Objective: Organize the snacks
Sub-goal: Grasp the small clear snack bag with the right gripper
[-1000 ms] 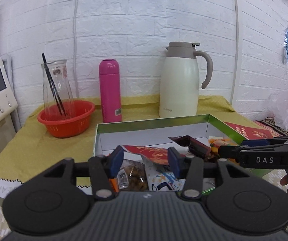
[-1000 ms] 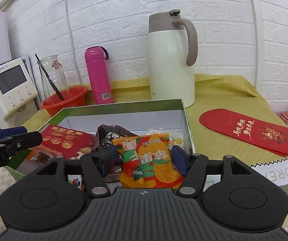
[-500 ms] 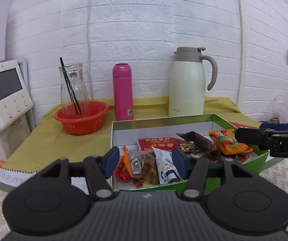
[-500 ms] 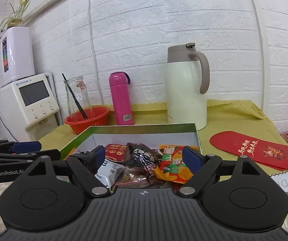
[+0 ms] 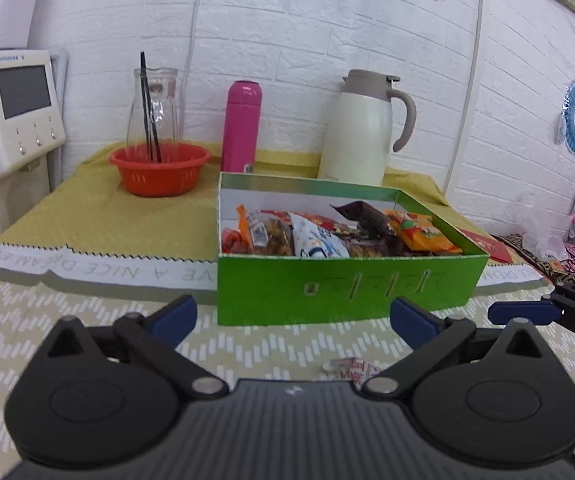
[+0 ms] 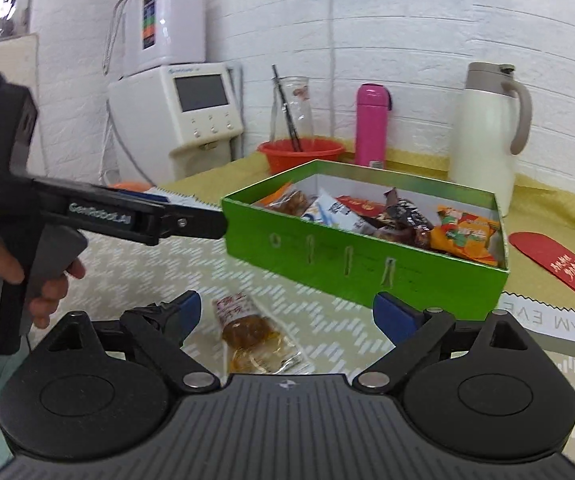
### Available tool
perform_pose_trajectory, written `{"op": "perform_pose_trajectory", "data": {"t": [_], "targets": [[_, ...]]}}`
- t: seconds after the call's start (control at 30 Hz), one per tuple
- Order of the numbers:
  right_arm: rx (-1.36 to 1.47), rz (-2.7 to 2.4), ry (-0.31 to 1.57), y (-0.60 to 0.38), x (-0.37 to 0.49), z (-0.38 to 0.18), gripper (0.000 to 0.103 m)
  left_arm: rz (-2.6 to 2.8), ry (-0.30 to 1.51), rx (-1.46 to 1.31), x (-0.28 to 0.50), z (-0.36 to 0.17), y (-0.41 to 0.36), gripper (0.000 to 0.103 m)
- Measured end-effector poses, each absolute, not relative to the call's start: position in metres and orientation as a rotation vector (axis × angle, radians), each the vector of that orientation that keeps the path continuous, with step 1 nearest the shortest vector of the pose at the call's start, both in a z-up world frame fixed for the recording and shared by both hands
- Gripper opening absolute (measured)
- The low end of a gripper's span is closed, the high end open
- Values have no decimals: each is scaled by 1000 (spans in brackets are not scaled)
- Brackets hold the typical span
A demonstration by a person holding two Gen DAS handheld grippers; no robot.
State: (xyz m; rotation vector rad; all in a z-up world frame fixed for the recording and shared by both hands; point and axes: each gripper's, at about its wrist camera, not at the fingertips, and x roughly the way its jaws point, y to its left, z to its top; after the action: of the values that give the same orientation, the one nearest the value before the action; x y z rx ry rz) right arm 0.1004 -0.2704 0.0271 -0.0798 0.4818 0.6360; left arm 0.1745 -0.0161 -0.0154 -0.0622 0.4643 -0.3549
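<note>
with the left tongs (image 5: 293,316) opening on nothing and the right tongs (image 6: 287,312) spread empty, lower squarely over the snack packet (image 6: 253,330), seemingly flat just before the green box (image 6: 363,264).

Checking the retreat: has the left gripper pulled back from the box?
Yes. The left gripper, jaws opening and empty, now sits short of the green box's front wall instead of over the snacks.
</note>
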Motion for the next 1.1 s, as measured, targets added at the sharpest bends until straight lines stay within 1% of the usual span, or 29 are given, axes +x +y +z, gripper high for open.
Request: {"op": "perform_pose_trajectory", "data": {"t": [0.17,0.57,0.67,0.73,0.77,0.8,0.83,0.87,0.9,0.93,0.97,1.03,1.07,1.1], "targets": [[-159,700,500,-255,100,20,103,-393,528,-91,180,-23,-17,102],[-196,730,600,-237,128,-4,103,-517,738,-190,212,-48,-34,102],[-184,748,649,-236,133,-9,103,-530,753,-184,213,-49,-40,101],[-176,740,638,-237,132,-8,103,-546,762,-172,213,-48,-44,100],[-174,733,637,-237,132,-8,97,-559,764,-165,211,-48,-47,100],[-163,723,647,-236,133,-7,94,-567,761,-162,209,-48,-49,96],[-167,709,649,-235,132,-7,92,-572,758,-150,208,-48,-52,89],[-175,694,647,-233,130,-7,92,-581,755,-155,206,-47,-53,86],[-172,681,648,-233,129,-7,90,-586,765,-184,205,-47,-52,73],[-170,674,647,-234,127,-6,88,-560,762,-196,205,-47,-50,32],[-180,661,637,-233,123,-5,86,-539,756,-207,205,-48,-48,31],[-220,647,591,-228,113,-1,75,-551,760,-260,206,-51,-42,28],[-234,650,585,-225,108,2,64,-553,761,-281,205,-51,-40,28],[-246,643,587,-223,105,4,60,-548,758,-293,204,-50,-39,27]]}}
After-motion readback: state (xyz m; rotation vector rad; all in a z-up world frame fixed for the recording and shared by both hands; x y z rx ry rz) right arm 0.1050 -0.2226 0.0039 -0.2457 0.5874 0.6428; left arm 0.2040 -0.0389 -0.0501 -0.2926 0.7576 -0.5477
